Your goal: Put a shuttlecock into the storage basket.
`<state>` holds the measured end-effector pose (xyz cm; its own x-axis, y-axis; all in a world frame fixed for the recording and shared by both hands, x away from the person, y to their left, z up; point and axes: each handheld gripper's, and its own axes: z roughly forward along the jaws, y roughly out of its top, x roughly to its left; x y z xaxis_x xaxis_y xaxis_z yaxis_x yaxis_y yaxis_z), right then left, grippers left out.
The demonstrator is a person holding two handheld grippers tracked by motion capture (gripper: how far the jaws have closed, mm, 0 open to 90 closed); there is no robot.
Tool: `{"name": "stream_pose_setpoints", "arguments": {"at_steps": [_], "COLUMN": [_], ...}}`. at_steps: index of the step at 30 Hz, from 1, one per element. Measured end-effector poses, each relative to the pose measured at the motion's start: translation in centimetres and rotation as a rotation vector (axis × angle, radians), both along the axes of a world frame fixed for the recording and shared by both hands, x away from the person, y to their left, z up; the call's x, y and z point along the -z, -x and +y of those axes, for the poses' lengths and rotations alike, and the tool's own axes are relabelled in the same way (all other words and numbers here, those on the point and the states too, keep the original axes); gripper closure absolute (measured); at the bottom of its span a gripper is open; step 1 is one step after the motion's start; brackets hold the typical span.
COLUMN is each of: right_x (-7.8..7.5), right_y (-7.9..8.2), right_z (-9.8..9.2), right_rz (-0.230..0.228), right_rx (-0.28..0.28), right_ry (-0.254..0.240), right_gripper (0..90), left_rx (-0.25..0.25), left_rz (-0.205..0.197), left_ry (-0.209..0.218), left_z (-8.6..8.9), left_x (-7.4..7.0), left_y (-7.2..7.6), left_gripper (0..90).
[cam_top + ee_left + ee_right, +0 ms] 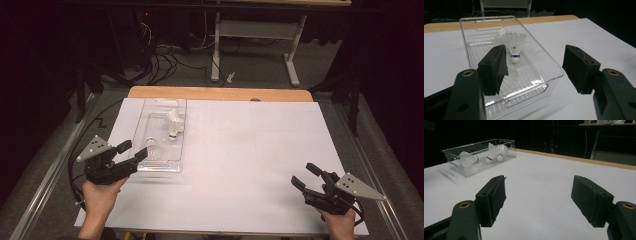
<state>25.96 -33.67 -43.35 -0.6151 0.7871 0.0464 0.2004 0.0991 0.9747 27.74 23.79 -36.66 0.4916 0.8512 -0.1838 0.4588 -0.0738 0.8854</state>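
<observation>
Shuttlecocks sit in the clear plastic box (176, 150) at the table's (260, 150) left: one white shuttlecock (174, 124) farther back, a second shuttlecock (152, 148) near the front wall. I see my left gripper (134, 150) at the box's near end, jaws spread and gripping nothing. My right gripper (306, 176) rests well apart over bare white tabletop, jaws wide, nothing between them.
</observation>
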Motion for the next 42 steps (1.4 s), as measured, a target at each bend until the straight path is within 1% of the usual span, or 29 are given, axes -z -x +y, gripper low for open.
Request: {"name": "stream_pose_setpoints", "arguments": {"at_steps": [11,24,26,42], "right_x": [0.0,0.0,0.0,0.0], "right_y": [0.0,0.0,0.0,0.0], "right_z": [0.0,0.0,0.0,0.0], "right_rz": [0.0,0.0,0.001,0.001], "right_rx": [0.0,-0.001,0.0,-0.001], "right_ry": [0.0,0.0,0.001,0.002], "right_gripper": [27.9,27.8,27.8,27.8], "left_rx": [-0.001,0.003,0.008,0.017], "left_rz": [-0.001,0.011,0.014,0.029], "left_ry": [0.001,0.01,0.005,0.006], "left_z": [-0.2,-0.5,-0.7,-1.2], "left_x": [0.8,1.8,1.9,3.1], "left_y": [0.4,0.6,0.6,0.7], "left_gripper": [36.1,36.1,36.1,36.2]}}
